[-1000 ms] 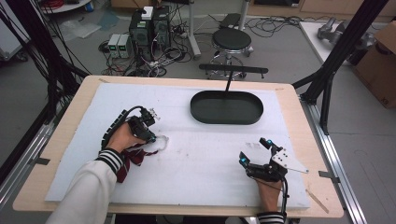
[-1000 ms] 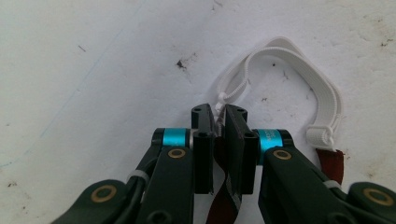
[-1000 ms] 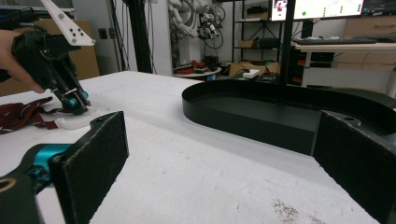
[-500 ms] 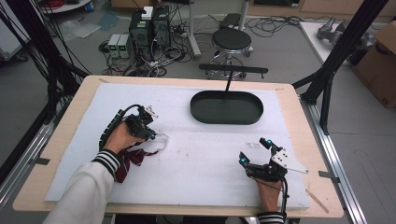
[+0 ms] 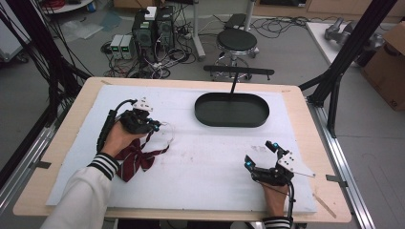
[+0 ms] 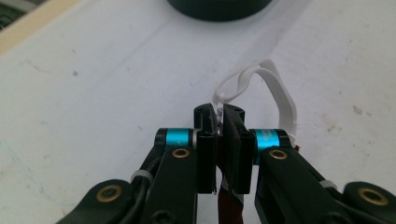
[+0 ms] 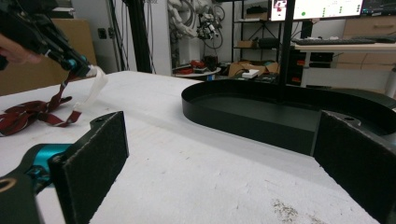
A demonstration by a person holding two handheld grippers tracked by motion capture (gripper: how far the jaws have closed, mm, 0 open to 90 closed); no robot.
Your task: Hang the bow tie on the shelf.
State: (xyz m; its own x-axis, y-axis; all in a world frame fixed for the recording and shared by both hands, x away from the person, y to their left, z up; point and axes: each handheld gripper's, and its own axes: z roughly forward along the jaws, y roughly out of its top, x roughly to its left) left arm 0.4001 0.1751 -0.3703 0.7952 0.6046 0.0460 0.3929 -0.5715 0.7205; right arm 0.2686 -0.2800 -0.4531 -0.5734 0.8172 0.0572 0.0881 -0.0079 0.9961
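A dark red striped bow tie [image 5: 136, 160] lies on the white mat at the left, and its white strap [image 5: 167, 135] runs up to my left gripper [image 5: 155, 126]. In the left gripper view the left gripper [image 6: 219, 121] is shut on the strap [image 6: 261, 79], which loops out past the jaws, with red cloth [image 6: 229, 205] below them. My right gripper [image 5: 260, 155] rests near the front right, open and holding nothing. In the right gripper view its pads [image 7: 93, 163] stand wide apart, facing a black oval tray [image 7: 243, 116]. The left gripper [image 7: 70, 60] and the bow tie [image 7: 28, 114] show farther off.
The black oval tray [image 5: 232, 124] sits at the back centre of the table, and a black T-shaped stand [image 5: 235, 78] rises just behind it. A white mat [image 5: 210, 157] covers most of the wooden table. A stool [image 5: 237, 43] and computers [image 5: 153, 28] stand on the floor beyond.
My left gripper has shifted slightly away from the person with the strap in it, and the bow tie trails behind it. The right gripper has not moved.
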